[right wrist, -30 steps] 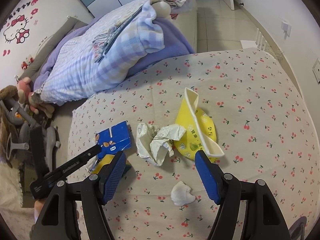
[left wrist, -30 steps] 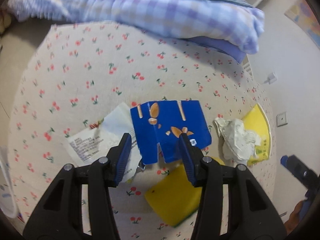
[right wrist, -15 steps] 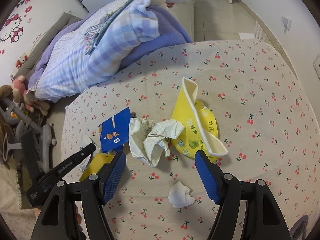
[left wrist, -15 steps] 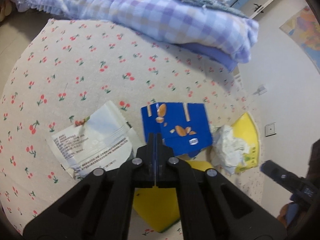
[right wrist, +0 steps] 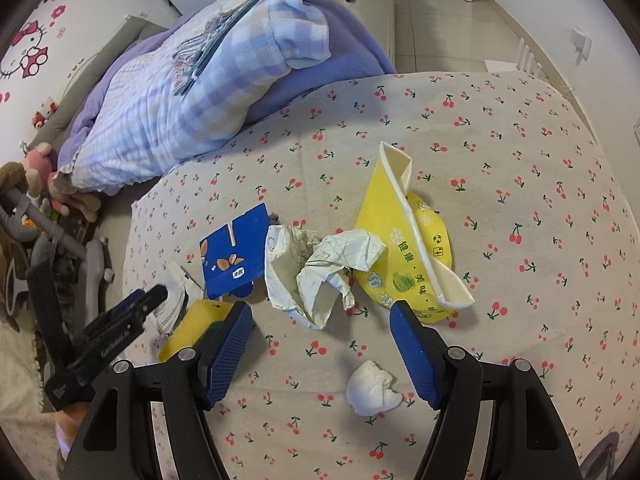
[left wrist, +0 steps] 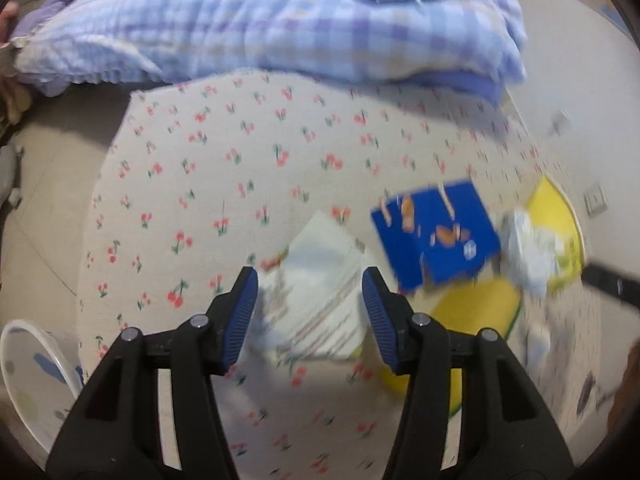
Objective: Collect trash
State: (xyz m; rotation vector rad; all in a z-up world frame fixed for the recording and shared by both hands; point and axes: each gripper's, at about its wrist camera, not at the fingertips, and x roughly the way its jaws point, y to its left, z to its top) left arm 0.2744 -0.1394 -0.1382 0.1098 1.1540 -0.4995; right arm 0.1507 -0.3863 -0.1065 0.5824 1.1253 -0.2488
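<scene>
Trash lies on the cherry-print bed sheet [right wrist: 520, 184]. A flat blue carton [left wrist: 436, 232] [right wrist: 236, 252], a white printed wrapper [left wrist: 320, 288], a yellow sponge [left wrist: 468, 316] [right wrist: 188, 328], crumpled paper [right wrist: 320, 272], a crushed yellow paper bowl [right wrist: 404, 248] [left wrist: 556, 216] and a small white tissue ball [right wrist: 372, 388] lie close together. My left gripper [left wrist: 310, 312] is open and empty, its jaws on either side of the white wrapper. My right gripper [right wrist: 320, 344] is open and empty, above the sheet between the crumpled paper and the tissue ball.
A folded plaid blanket [left wrist: 280, 24] [right wrist: 208, 80] lies at the far end of the bed. A white round bin rim [left wrist: 32, 372] shows at lower left in the left wrist view. Plush toys [right wrist: 48, 184] and a grey stroller frame [right wrist: 52, 240] stand beside the bed.
My left gripper was shut half a second ago and has opened. It has swung left, from the blue carton to over the white wrapper. My right gripper has moved slightly closer to the trash.
</scene>
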